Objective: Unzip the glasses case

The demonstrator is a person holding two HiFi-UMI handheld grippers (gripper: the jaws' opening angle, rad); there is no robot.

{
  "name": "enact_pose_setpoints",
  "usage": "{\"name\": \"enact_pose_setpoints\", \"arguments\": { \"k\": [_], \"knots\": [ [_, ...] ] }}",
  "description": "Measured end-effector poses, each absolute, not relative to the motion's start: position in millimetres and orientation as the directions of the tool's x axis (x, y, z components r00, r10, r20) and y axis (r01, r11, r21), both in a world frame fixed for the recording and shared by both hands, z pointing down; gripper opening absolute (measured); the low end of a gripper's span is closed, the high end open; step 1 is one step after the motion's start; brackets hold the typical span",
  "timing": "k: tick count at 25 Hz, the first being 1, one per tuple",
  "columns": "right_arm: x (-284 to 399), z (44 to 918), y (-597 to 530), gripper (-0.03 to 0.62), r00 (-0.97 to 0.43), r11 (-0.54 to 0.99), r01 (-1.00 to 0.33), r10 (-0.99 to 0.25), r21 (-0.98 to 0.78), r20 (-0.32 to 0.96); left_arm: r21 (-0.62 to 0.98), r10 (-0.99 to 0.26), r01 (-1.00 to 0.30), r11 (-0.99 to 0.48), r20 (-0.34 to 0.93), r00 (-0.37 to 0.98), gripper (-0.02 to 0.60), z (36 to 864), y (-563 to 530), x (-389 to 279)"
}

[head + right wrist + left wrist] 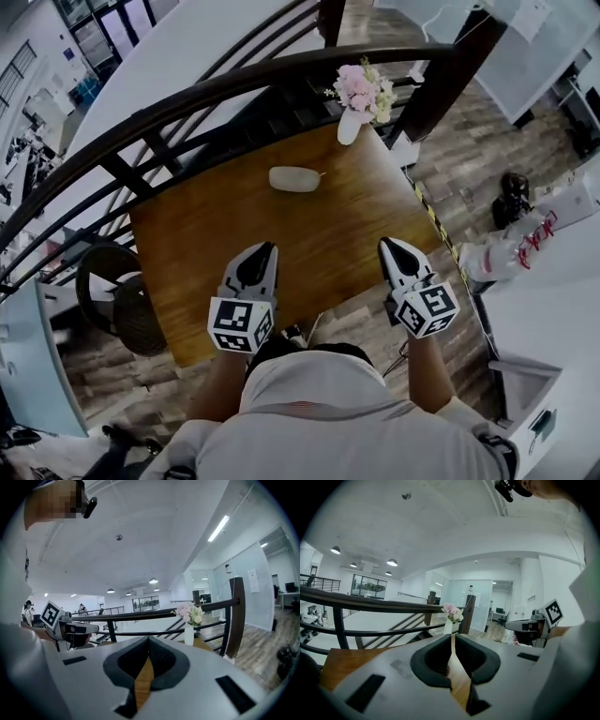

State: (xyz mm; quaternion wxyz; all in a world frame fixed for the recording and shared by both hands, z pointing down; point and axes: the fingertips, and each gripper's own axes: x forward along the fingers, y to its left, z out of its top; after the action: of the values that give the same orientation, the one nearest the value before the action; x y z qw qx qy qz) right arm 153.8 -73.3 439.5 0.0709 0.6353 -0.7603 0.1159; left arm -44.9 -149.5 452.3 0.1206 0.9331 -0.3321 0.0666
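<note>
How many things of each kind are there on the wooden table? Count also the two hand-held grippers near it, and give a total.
Glasses case: 1
Vase of flowers: 1
Grippers: 2 (left gripper, right gripper)
Total: 4

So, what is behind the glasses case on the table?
Behind the glasses case is bare wooden table, then the dark railing. The flower vase stands further right, at the corner. The table patch under the case is covered.
</note>
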Motion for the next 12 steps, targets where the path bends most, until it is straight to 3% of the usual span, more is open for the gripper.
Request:
{"name": "enact_pose_setpoints", "arguments": {
  "k": [12],
  "knots": [
    [164.5, 467.7, -199.0, 0.051, -0.365, 0.343, -0.931, -0.876, -0.124, 0.315, 0.187, -0.72, -0.769, -0.611, 0.274, 0.638, 0.034, 473.2, -229.2, -42.7]
  ]
}}
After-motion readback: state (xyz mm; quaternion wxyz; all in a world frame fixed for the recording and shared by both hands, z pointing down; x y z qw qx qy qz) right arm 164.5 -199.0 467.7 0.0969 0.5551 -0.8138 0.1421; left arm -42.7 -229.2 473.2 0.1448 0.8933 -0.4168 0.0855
